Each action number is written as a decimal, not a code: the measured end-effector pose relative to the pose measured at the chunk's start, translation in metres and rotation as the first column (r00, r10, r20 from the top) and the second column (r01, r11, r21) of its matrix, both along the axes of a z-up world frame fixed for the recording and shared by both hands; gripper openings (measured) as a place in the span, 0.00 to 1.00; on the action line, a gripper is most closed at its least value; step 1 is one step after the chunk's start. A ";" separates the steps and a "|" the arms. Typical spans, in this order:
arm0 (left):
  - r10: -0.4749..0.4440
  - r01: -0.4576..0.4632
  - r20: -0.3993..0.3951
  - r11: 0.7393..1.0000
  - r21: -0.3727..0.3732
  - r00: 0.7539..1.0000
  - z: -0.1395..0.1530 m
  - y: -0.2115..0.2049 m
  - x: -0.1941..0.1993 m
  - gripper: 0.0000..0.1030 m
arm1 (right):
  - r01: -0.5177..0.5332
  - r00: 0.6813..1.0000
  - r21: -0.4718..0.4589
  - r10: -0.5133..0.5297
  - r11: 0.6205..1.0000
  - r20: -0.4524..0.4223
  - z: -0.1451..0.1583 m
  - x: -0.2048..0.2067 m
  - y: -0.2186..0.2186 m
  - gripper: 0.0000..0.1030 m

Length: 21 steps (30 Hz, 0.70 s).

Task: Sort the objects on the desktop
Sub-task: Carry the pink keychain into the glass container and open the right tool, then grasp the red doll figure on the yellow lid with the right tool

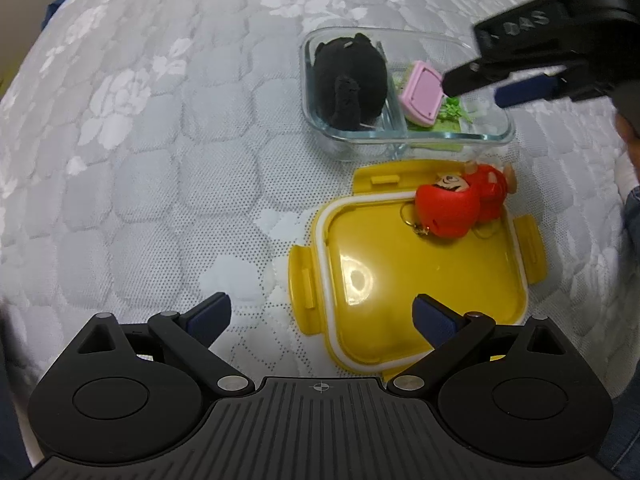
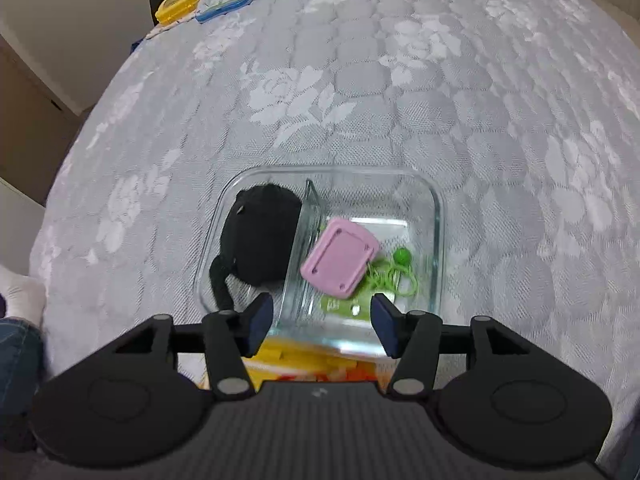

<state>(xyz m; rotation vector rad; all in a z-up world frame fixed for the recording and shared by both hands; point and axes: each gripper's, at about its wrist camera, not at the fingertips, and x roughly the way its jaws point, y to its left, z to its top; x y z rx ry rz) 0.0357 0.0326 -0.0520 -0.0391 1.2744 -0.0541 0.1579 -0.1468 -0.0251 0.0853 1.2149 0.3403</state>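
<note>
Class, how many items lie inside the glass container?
3: black plush in the left compartment; pink case and green corded item in the right. Smaller things may hide beneath.

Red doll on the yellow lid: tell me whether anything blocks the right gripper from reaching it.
Nothing visible does. The red doll lies uncovered on the yellow lid, beside the glass container. The right gripper hovers open over the container, holding nothing.

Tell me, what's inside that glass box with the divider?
One half of the glass box holds a black plush toy. The other holds a pink case lying on a green cord and a green tag; the case hides whatever lies beneath.
</note>
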 end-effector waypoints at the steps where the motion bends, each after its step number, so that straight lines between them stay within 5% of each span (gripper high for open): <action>1: -0.003 0.003 0.000 1.000 0.001 1.000 0.000 -0.001 0.001 0.97 | 0.006 1.000 0.013 -0.005 1.000 -0.011 0.000 -0.004 -0.005 0.58; 10: -0.028 0.028 -0.012 0.999 0.030 1.000 -0.007 -0.011 0.005 0.97 | 0.064 0.983 0.059 -0.053 0.996 -0.176 -0.029 -0.037 -0.042 0.60; 17: -0.025 0.026 -0.024 0.999 0.038 0.999 -0.012 -0.010 0.004 0.97 | 0.321 0.889 0.194 -0.224 0.927 -0.399 -0.065 -0.037 -0.067 0.61; 21: -0.034 0.035 -0.011 0.999 0.040 0.999 -0.009 -0.012 0.003 0.97 | 0.402 0.859 0.212 -0.288 0.891 -0.423 -0.071 -0.030 -0.066 0.63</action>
